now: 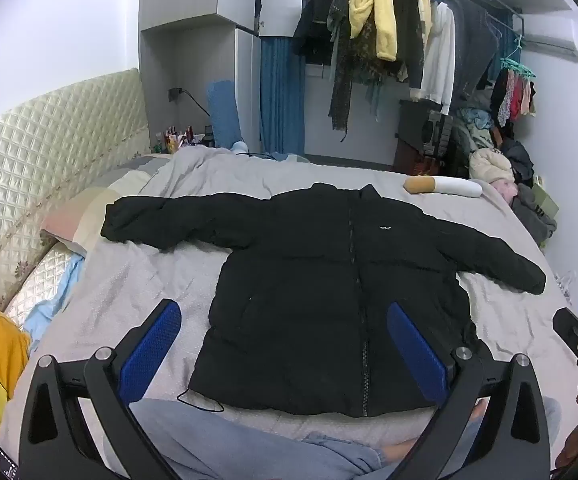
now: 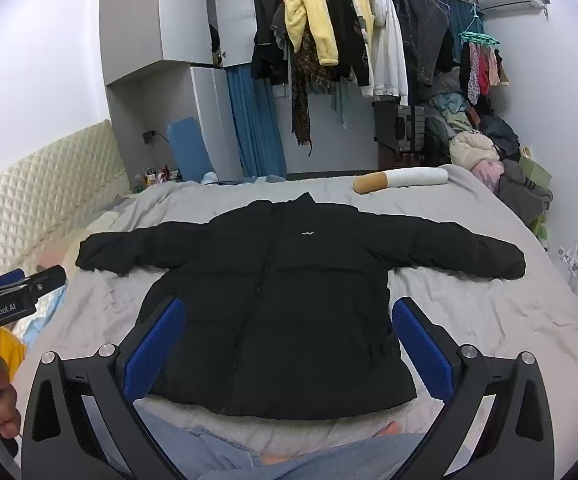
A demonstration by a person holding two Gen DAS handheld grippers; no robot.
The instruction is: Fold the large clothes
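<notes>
Black jacket (image 1: 329,300) lies flat, front up, on the bed (image 1: 137,280), collar at 12 o'clock, sleeves out toward 9 and 3. Left gripper (image 1: 285,356) and right gripper (image 2: 289,352) both gape empty above the hem (neither touching); each is nearer its own sleeve.

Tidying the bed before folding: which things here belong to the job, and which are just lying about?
For the job: black puffer jacket, left gripper, right gripper.

Lying about: cigarette-shaped pillow, hanging clothes, clothes pile, bed's grey sheet.
</notes>
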